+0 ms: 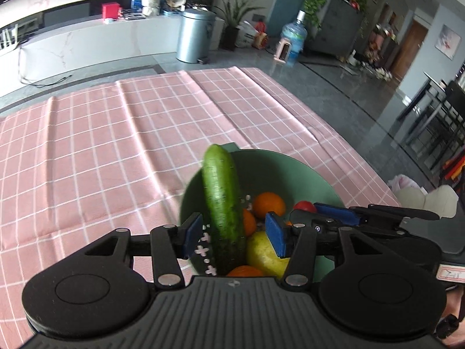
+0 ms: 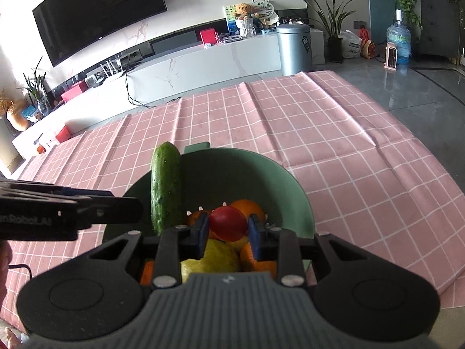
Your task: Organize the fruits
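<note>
- My left tongs [image 1: 237,237] stand spread wide over the green bowl [image 1: 290,171]; the cucumber [image 1: 223,203] rises between the blue pads without touching either one.
- The cucumber leans on the bowl's left rim, its tip poking above the edge, its lower end down among the fruit.
- My right tongs [image 2: 228,231] are pinching the red tomato [image 2: 228,222], a blue pad pressed to each side, just above the pile in the bowl [image 2: 261,174].
- From the right wrist view the cucumber [image 2: 165,189] stands to the left of the tomato, and the left tongs' dark body comes in from the left edge.
- Under the tomato lies a yellow-green pear [image 2: 215,257], with oranges [image 2: 247,205] around it.
- From the left wrist view, the pear [image 1: 263,251] sits right by my right-hand pad, an orange [image 1: 268,205] lies beyond it, and the tomato [image 1: 303,206] peeks out by the right tongs.
- The bowl rests on the pink checked cloth [image 1: 116,145] over the worktop.
</note>
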